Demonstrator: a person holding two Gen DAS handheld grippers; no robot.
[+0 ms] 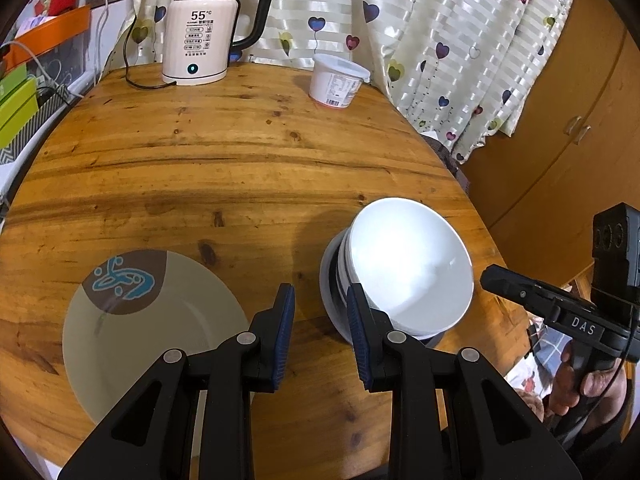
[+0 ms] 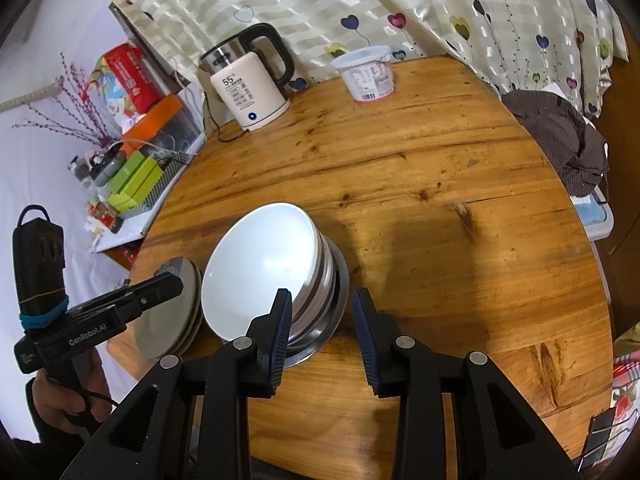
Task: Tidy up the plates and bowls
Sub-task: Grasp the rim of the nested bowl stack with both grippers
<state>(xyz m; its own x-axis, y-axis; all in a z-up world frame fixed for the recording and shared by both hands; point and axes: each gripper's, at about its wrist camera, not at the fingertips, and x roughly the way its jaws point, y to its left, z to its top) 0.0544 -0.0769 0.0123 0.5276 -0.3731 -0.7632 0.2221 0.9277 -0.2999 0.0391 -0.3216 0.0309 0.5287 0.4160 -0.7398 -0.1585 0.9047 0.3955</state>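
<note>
Because the white bowl [image 1: 408, 264] sits tilted on the bowl stack [image 2: 316, 304] at the lower middle, it could be tipped off by a bump. Both the left gripper [image 1: 320, 336] and right gripper [image 2: 322, 336] are held partly open, empty. The plates [image 1: 148, 332] lie lower left.

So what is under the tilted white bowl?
The white bowl leans on a stack of bowls, the lowest metal-looking. Their insides and exact number are covered.
</note>
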